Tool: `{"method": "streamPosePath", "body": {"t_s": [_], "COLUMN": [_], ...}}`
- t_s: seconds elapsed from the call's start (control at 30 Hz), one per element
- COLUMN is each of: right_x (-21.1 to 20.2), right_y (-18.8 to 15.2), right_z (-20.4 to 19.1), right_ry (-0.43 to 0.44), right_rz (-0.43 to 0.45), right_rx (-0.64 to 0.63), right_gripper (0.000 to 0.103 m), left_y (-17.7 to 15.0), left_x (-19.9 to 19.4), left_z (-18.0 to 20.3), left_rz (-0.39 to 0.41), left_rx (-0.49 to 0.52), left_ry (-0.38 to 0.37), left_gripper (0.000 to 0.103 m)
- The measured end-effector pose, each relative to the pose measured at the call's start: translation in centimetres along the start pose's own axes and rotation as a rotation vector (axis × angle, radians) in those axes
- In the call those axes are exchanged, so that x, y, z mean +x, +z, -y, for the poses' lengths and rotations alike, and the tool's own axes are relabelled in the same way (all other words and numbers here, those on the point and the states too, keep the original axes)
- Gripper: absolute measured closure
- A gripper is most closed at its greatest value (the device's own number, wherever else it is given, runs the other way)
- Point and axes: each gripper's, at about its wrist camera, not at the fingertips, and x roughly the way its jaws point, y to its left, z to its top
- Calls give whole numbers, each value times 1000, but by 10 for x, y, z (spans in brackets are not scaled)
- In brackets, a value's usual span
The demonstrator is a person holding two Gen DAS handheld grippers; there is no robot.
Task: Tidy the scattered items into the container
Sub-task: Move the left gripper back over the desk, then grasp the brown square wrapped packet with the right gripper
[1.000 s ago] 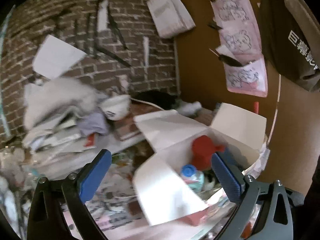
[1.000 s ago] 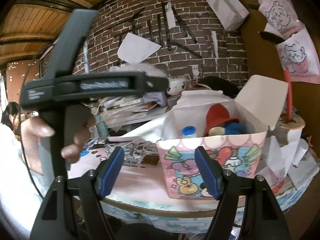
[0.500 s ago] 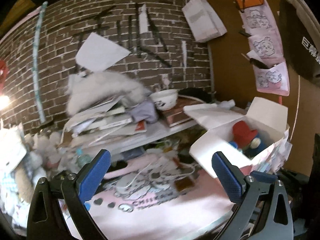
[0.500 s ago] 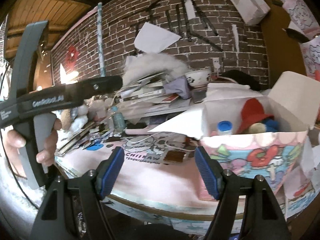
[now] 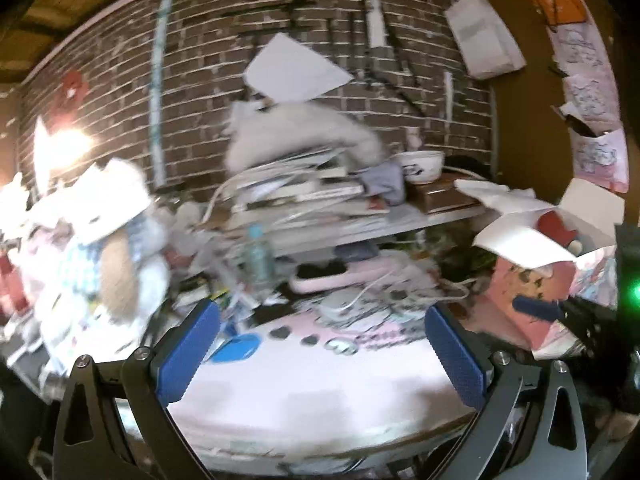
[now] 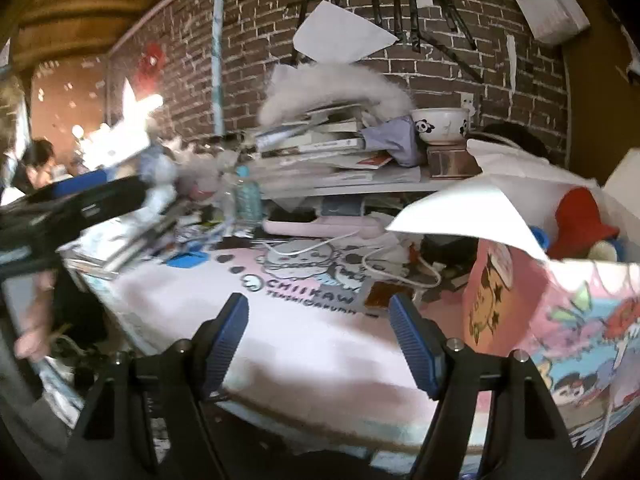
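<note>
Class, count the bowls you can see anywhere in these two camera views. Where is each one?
1. A white bowl with panda prints sits on a brown box at the back of the desk, right of the book pile. Clutter could hide others.

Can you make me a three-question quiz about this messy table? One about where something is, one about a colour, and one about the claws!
1. Where is the panda bowl?
A. on a small wooden box
B. inside the cartoon box
C. on the floor

2. What colour is the mat?
A. green
B. pink
C. black

3. What is the right claw doing?
A. squeezing a bottle
B. open, holding nothing
C. gripping a book

Answers: 1 A, it sits on the box beside the books. 2 B, pink with cartoon animals. 3 B, only mat shows between its pads.
</note>
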Motion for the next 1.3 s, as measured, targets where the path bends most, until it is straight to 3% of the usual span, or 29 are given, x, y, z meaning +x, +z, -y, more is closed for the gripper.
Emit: {"method": "streamPosePath", "body": {"t_s": [0.2,0.47,0.63,0.77,1.13,1.3], "right_x": [44,88,108,118,140,143], "right_y": [7,7,10,11,7,7], "right_z": [-8,-14,3,5,12,24], "right_ry": [-124,-293,-360,-419,-391,-344], "right_rz": [-69,-107,-159,-171,-282,-311], "right_rx": [-1,-22,29,-8,14,92], "right_gripper": [33,33,33,33,33,33], "left_y": [-24,-40,-46,-48,-53,-53], "left_x": [-6,16,29,32,38,40], "left_z": [-20,-25,-23,-22,-25,-24], "left_rz": [-9,-74,-100,-104,-119,-124], "left_rx": [-30,-57,-61,-70,-91,-92], "left_ry": [34,6,-20,-28,-31,-34], "left_gripper": [1,1,1,1,1,1]}}
